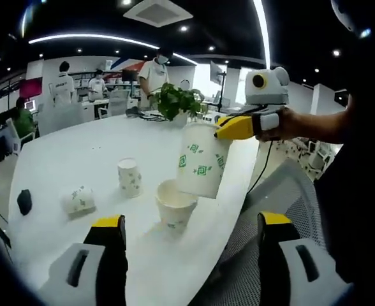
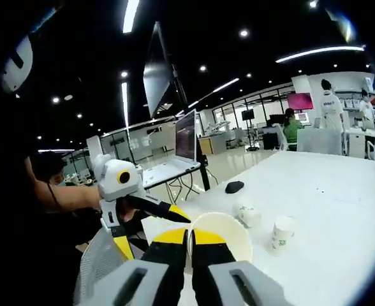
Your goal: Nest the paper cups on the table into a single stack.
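Observation:
My right gripper (image 1: 229, 129) reaches in from the right of the left gripper view, shut on the rim of a white paper cup (image 1: 200, 160) with green marks. It holds that cup tilted just above an upright cup (image 1: 175, 205) near the table's edge. Another cup (image 1: 129, 176) stands further back, and one cup (image 1: 79, 199) lies on its side. My left gripper (image 1: 191, 220) is open, its jaws either side of the upright cup and nearer to me. In the right gripper view my right gripper (image 2: 189, 234) pinches the held cup (image 2: 231, 231); the left gripper (image 2: 146, 229) shows at the left.
The white table (image 1: 79, 146) is long and curved, and its edge runs close to the cups. A black mouse (image 1: 24, 201) lies at the left and a potted plant (image 1: 175, 101) stands at the far end. A mesh chair (image 1: 273, 191) is beside the table. People stand beyond.

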`<state>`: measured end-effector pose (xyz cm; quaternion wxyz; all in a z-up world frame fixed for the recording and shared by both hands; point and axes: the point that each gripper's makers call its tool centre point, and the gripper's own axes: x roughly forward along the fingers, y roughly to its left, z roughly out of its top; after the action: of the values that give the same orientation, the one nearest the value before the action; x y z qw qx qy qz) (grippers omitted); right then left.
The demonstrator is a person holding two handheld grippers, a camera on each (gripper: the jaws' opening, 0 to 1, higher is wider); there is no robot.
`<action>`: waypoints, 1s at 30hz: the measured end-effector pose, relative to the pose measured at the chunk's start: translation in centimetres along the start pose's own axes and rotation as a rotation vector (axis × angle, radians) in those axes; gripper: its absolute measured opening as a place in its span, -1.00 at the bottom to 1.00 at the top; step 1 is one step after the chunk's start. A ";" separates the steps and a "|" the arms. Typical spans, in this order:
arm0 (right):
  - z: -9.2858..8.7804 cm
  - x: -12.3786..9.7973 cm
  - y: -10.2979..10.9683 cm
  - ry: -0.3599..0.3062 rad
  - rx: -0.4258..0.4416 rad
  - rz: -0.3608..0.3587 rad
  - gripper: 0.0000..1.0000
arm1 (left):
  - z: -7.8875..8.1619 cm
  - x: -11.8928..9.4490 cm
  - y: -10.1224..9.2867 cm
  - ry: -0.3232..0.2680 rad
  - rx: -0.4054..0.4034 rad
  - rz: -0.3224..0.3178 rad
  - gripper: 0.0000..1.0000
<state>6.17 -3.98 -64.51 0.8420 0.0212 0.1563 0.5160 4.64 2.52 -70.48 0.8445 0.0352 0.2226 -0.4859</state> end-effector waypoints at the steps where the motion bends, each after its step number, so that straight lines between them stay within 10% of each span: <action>1: 0.0 0.0 -0.3 0.002 -0.005 -0.012 -1.00 | 0.0 0.0 0.1 -0.004 -0.003 0.007 0.75; 30: -4.4 3.2 -2.2 0.211 -0.261 -0.113 -1.00 | -0.3 0.0 0.3 -0.015 0.000 0.043 0.97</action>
<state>8.16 -2.80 -69.88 0.8440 -0.1515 0.1762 0.4833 4.77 2.74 -70.82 0.8564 0.0364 0.2154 -0.4677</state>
